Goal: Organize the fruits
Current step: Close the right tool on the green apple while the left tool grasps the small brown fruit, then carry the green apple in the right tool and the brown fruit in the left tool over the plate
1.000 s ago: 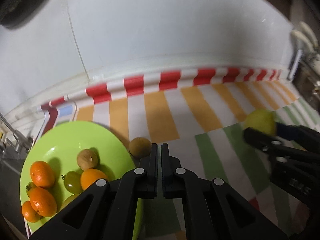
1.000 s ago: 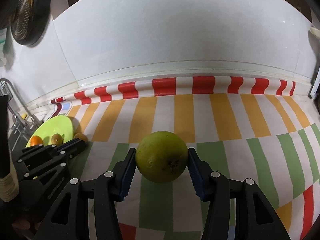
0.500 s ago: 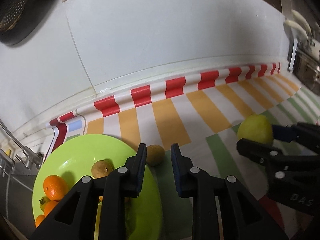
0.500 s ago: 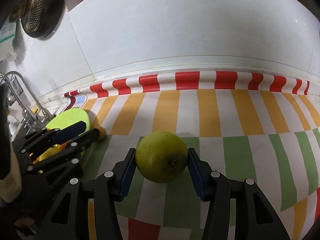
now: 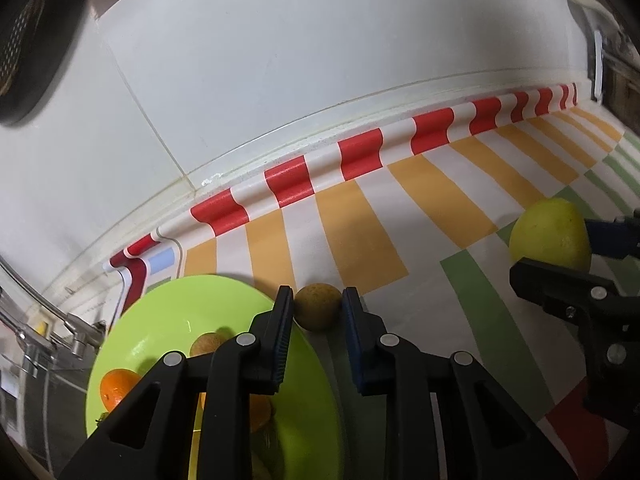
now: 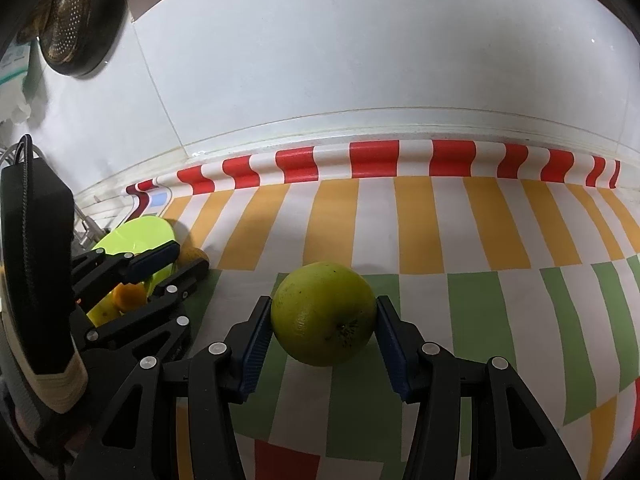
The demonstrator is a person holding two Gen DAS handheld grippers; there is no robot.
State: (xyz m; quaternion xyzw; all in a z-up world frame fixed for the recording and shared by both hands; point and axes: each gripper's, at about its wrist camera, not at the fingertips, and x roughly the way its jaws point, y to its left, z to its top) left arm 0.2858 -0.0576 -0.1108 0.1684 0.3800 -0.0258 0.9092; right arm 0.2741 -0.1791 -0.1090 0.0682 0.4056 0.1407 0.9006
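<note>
Left claw [image 5: 317, 309]: jaws apart, straddling the kiwi [image 5: 318, 306], pads not pressing.
Right claw [image 6: 324, 316]: clamped on the apple [image 6: 323, 313].
Kiwi: on the cloth [image 5: 360, 240], at the plate's [image 5: 176, 308] 2 o'clock edge.
Apple: at the kiwi's 3 o'clock.

Left gripper [image 5: 318, 312]: you've opened it from shut — fingers [image 5: 282, 320] now flank the brown fruit [image 5: 318, 307].
View: tilted — more green plate [image 5: 168, 312] hidden.

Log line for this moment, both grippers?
left gripper: astride brown fruit beside plate, grip unclear | right gripper: shut on green fruit
</note>
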